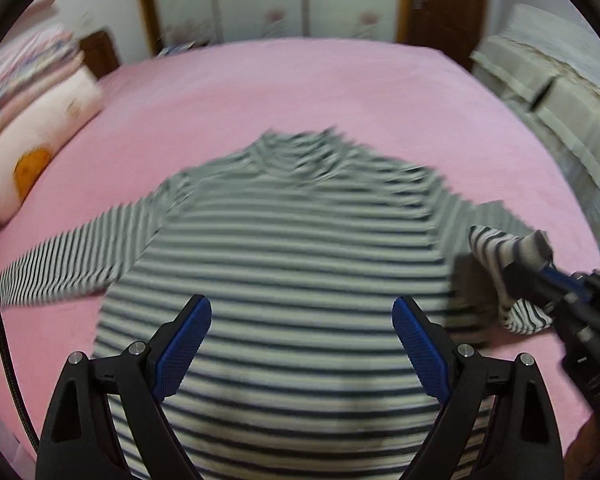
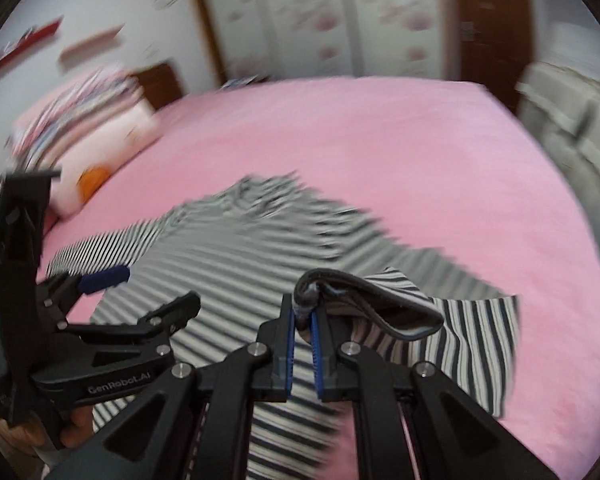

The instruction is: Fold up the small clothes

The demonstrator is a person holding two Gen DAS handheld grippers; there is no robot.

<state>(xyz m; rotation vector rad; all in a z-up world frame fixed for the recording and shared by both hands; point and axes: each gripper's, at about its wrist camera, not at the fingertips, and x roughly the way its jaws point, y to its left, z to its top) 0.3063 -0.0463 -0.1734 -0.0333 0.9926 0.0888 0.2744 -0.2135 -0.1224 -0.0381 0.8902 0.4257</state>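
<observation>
Two grippers are hovering over a striped shirt (image 1: 284, 240) lying spread on the pink bed (image 1: 340, 92). Right gripper (image 2: 305, 316) is clenching the shirt's cuff (image 2: 364, 304), lifting it, while left gripper (image 1: 302, 320) is hanging wide apart, empty.

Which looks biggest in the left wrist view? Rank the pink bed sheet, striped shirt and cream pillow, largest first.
1. pink bed sheet, filling most of the frame
2. striped shirt
3. cream pillow, partly cut off at the edge

The shirt lies nearest the camera, so it looks enlarged.
</observation>
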